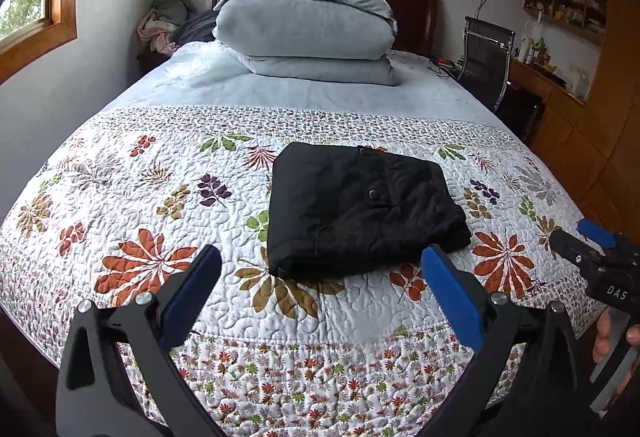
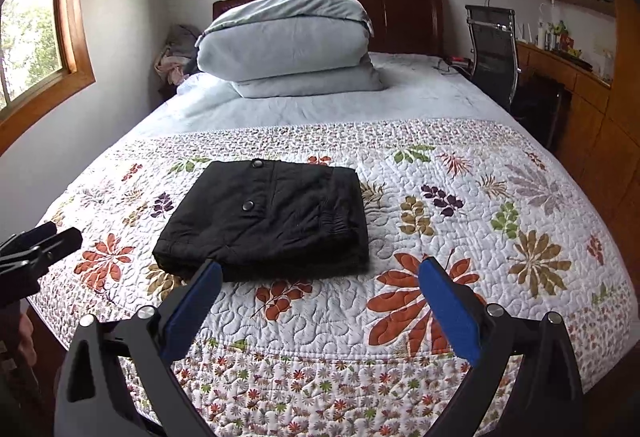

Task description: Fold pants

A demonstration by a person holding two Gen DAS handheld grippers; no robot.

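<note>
Pants [image 1: 360, 209] lie folded on the quilt [image 1: 160, 197]; my left tongs [image 1: 320, 265] and right tongs [image 2: 320, 273] hover apart, empty; I should only square loose edges gently.

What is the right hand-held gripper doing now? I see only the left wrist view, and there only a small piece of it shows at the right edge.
Observer: The right hand-held gripper is open, with nothing between its fingers. It points at the quilt just in front of the pants.
Operator: Does the right side of the pants look folded?
Observer: Yes. In the right wrist view, that side shows layers stacked evenly, with the elastic waistband on top.
Operator: Where does my gripper sit, seen from there?
Observer: The left hand-held gripper is to the left of the pants, over the quilt's edge and not touching them.
</note>
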